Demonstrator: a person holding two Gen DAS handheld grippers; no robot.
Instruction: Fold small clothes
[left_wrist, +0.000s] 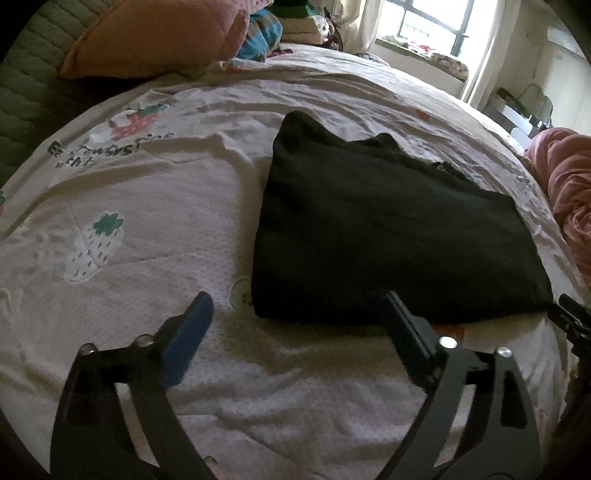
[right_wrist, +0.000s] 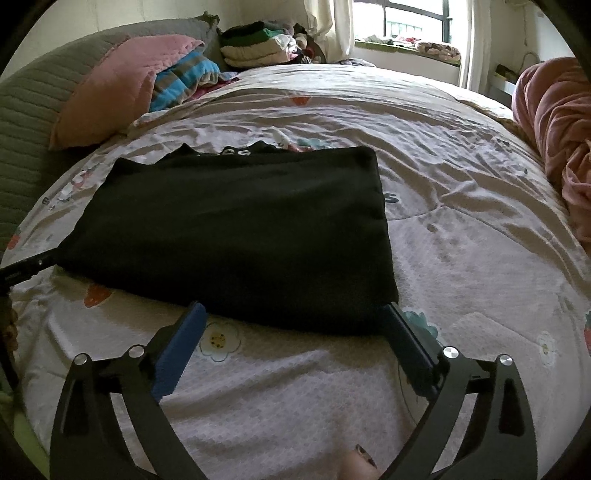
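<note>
Now both my left gripper (left_wrist: 297, 308) and right gripper (right_wrist: 295, 315) have fingers spread wide, holding nothing; the folded black cotton garment (right_wrist: 236, 229) lies flat on the strawberry-print bed quilt (right_wrist: 461, 236) — released, I judge, to settle.

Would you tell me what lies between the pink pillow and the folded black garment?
Only bare strawberry-print bedspread separates the pink pillow from the folded black garment; nothing else lies there, shown most clearly in the right wrist view.
</note>
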